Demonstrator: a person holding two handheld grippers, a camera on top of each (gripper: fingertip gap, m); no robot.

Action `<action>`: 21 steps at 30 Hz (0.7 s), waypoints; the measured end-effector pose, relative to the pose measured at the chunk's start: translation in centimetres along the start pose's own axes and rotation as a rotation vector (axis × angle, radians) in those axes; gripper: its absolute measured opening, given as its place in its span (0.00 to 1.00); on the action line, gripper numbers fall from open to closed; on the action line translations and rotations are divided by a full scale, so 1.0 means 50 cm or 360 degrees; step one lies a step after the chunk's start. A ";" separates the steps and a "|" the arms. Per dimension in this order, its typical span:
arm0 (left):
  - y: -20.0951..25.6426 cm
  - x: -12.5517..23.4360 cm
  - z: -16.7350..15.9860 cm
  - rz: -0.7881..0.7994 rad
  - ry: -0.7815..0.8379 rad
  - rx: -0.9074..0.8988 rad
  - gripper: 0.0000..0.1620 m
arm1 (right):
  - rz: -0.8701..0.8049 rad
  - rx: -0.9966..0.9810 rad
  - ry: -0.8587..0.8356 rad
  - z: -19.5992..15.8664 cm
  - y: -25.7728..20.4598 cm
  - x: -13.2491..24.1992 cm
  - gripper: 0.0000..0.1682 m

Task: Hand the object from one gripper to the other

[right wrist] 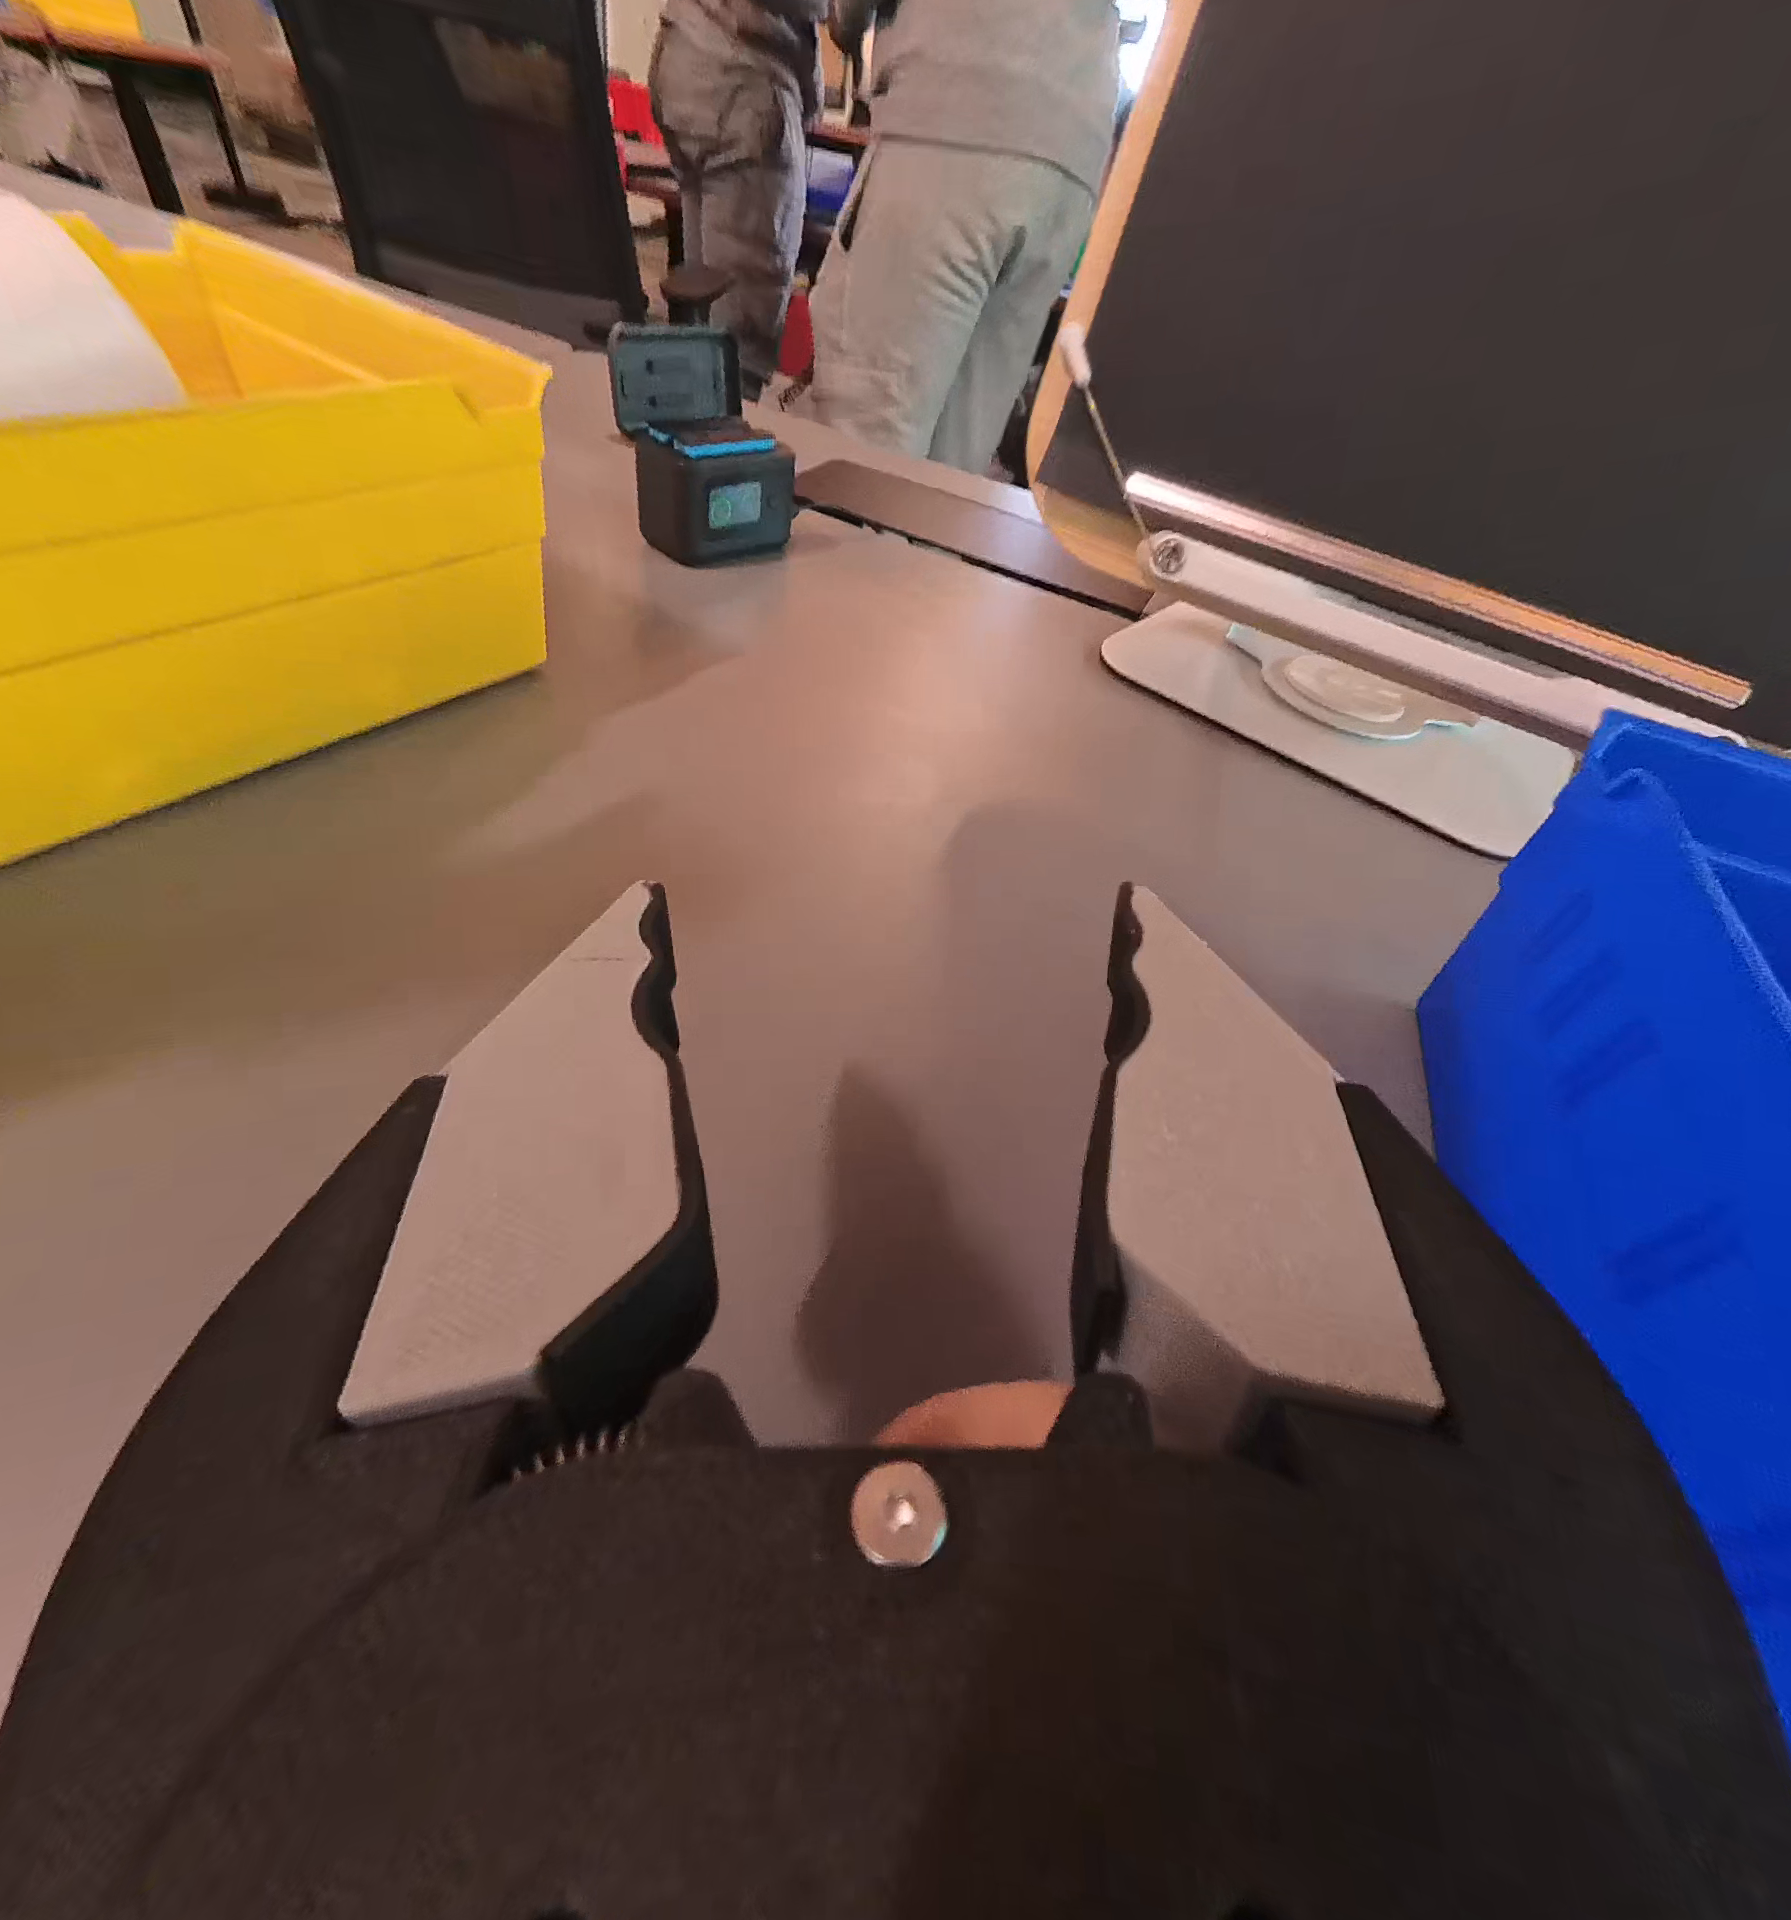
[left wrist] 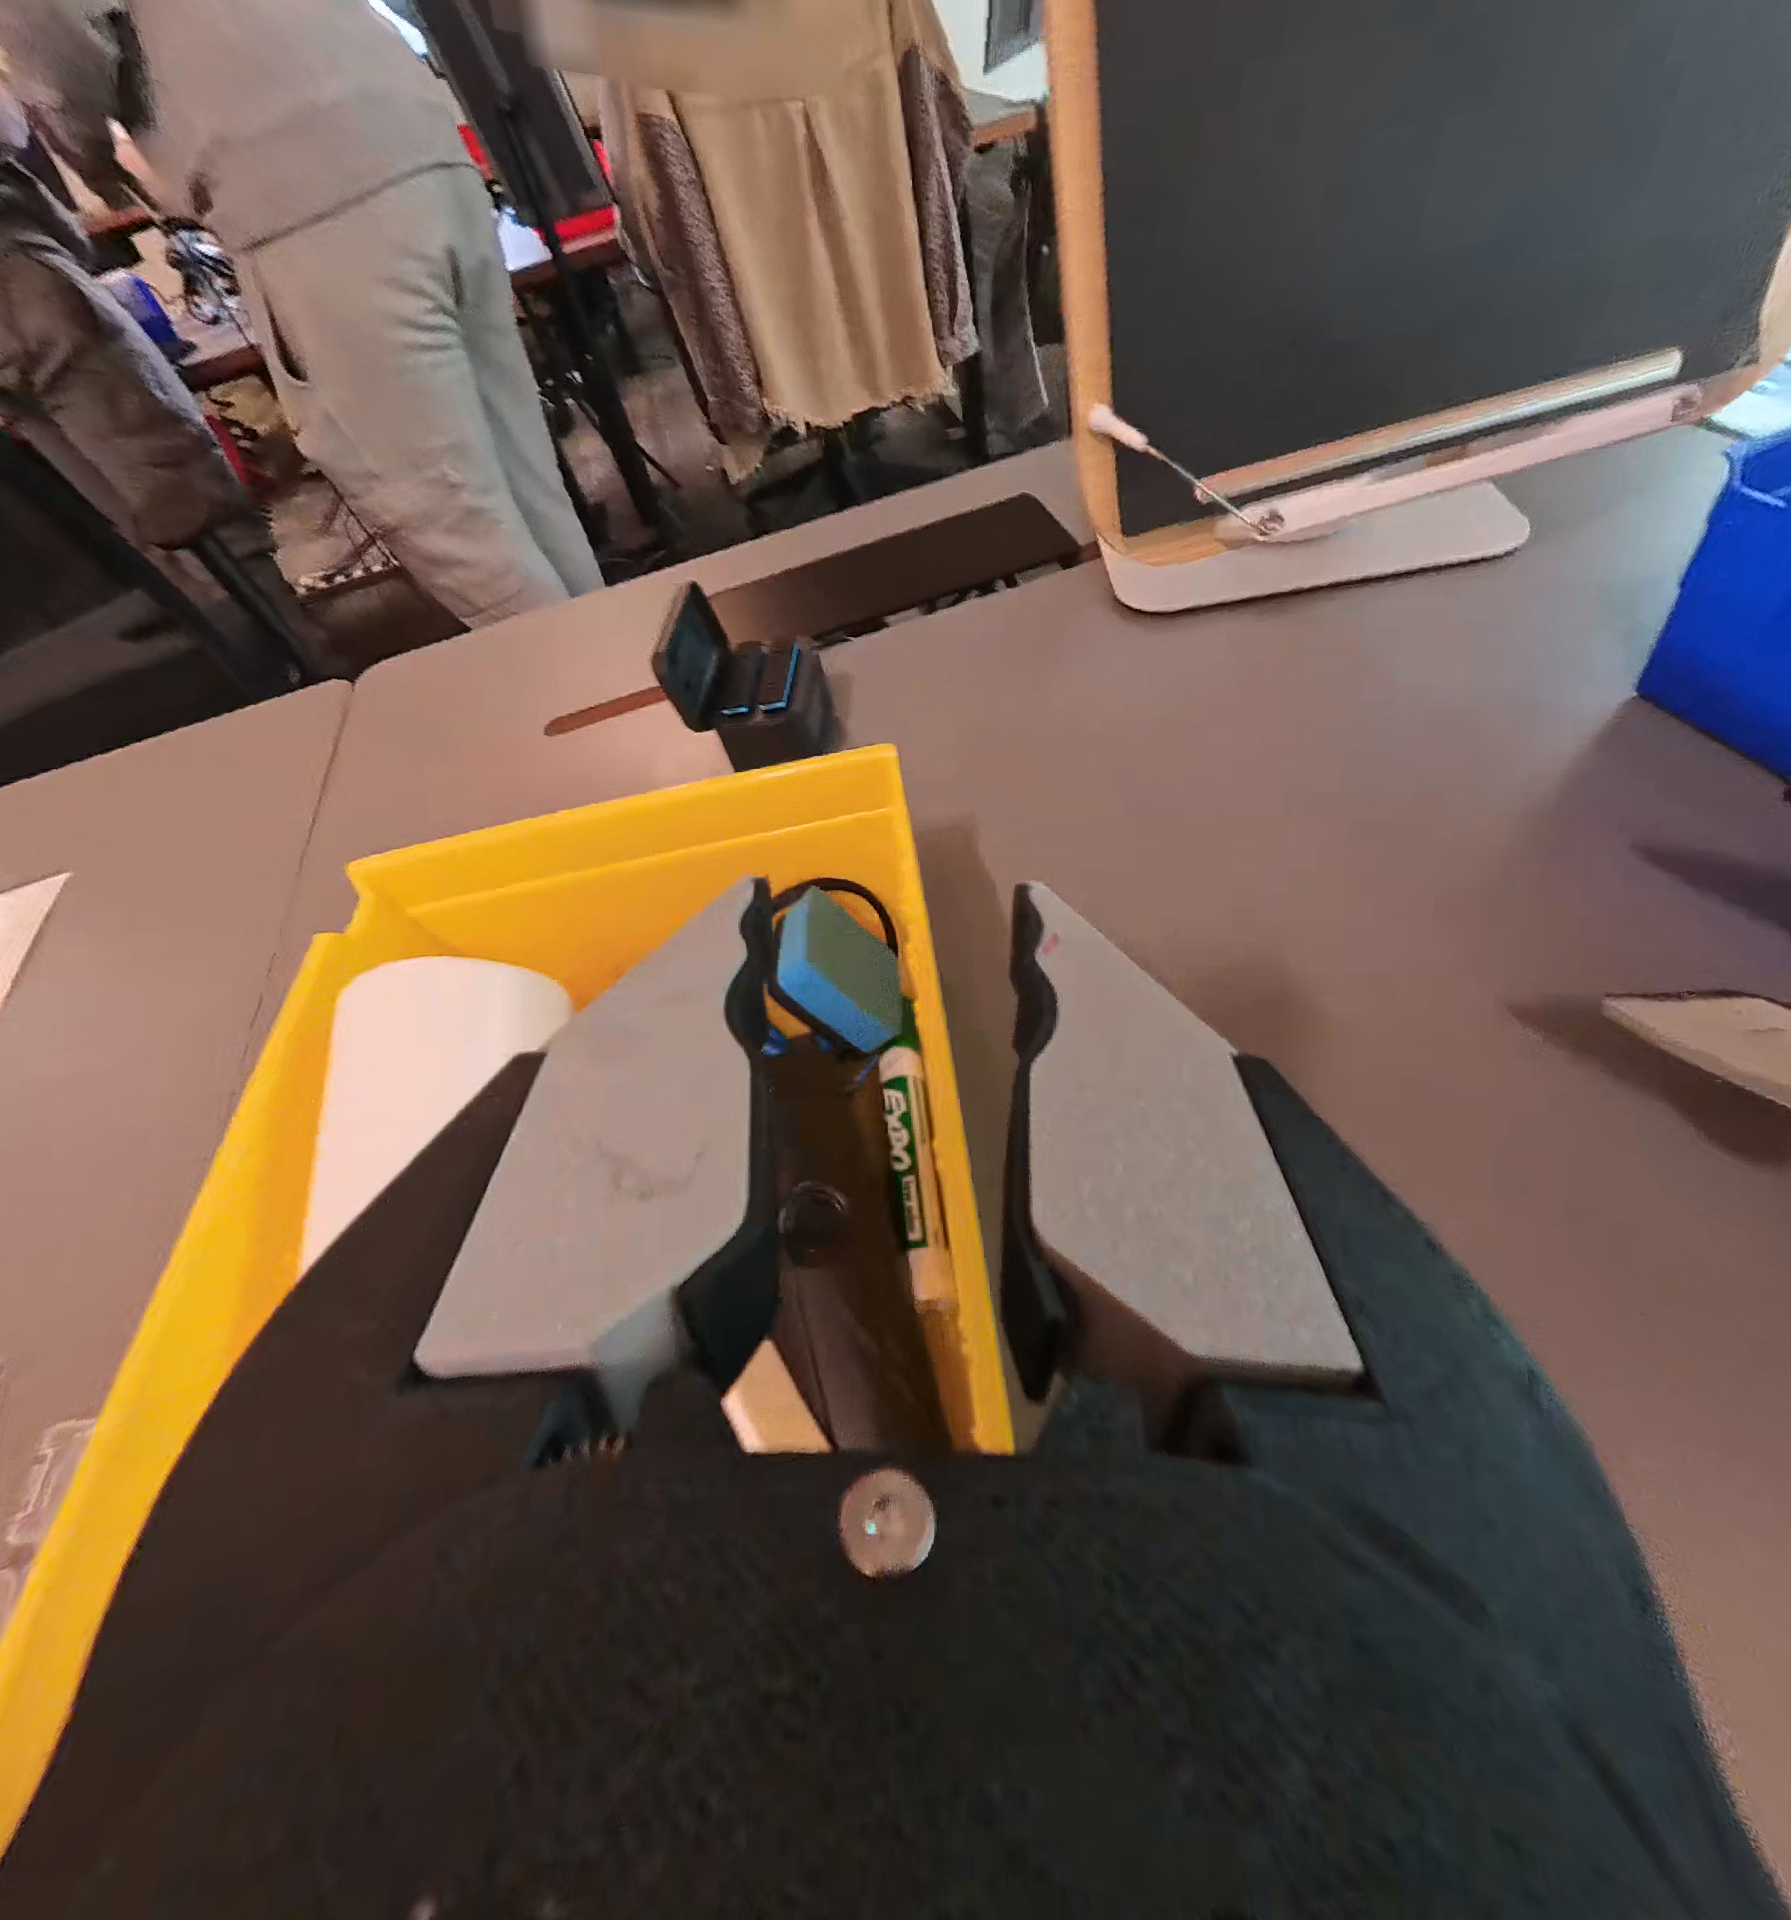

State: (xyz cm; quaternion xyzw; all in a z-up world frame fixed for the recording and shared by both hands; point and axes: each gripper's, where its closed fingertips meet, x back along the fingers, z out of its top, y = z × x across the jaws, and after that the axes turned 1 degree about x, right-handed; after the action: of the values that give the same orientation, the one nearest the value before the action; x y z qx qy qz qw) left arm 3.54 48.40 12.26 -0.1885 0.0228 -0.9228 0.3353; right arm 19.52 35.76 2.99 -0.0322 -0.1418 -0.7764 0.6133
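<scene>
Two pairs of tongs, both with jaws apart and holding nothing: the left tongs (left wrist: 886, 904) over the one yellow bin (left wrist: 195, 1299), the right tongs (right wrist: 891, 904) above the bare grey counter (right wrist: 870, 727). One dark board (right wrist: 1493, 312) on a stand and one blue bin (right wrist: 1649, 1195) stand beside them. Inside the yellow bin lie one white roll (left wrist: 403, 1091), one green marker (left wrist: 906, 1143) and one blue eraser (left wrist: 834, 966). One small black charger case (right wrist: 714, 488) sits open behind.

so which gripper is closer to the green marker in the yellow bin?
Left. The left gripper hangs open right over the yellow bin, with the green marker between its fingers in view. The right gripper is open over bare table, beside the bin.
</scene>
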 end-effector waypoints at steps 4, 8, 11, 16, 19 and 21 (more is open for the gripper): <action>-0.040 0.005 0.002 0.0050 0.0027 0.0067 0.27 | 0.0003 -0.0044 0.0066 0.008 0.007 0.005 0.47; -0.079 -0.027 -0.028 0.0081 -0.0052 0.0164 0.25 | 0.0003 -0.0027 0.0100 0.013 0.005 0.010 0.47; -0.076 -0.081 -0.067 0.0007 -0.0188 0.0189 0.27 | 0.0007 -0.0029 0.0090 0.011 0.005 0.008 0.47; -0.069 -0.194 -0.170 -0.0101 -0.0611 0.0199 0.27 | 0.0014 -0.0041 0.0089 0.011 0.005 0.009 0.48; -0.051 -0.227 -0.214 -0.0252 -0.0823 0.0288 0.25 | 0.0014 -0.0046 0.0098 0.012 0.006 0.010 0.48; -0.045 -0.238 -0.215 -0.0340 -0.0826 0.0328 0.18 | 0.0024 -0.0045 0.0092 0.011 0.004 0.009 0.48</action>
State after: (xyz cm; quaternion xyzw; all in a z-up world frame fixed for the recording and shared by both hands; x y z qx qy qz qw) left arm 6.66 56.68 -1.29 -0.3844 -0.1776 -0.8712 0.2484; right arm 19.52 35.44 3.67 -0.0195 -0.1130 -0.7743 0.6224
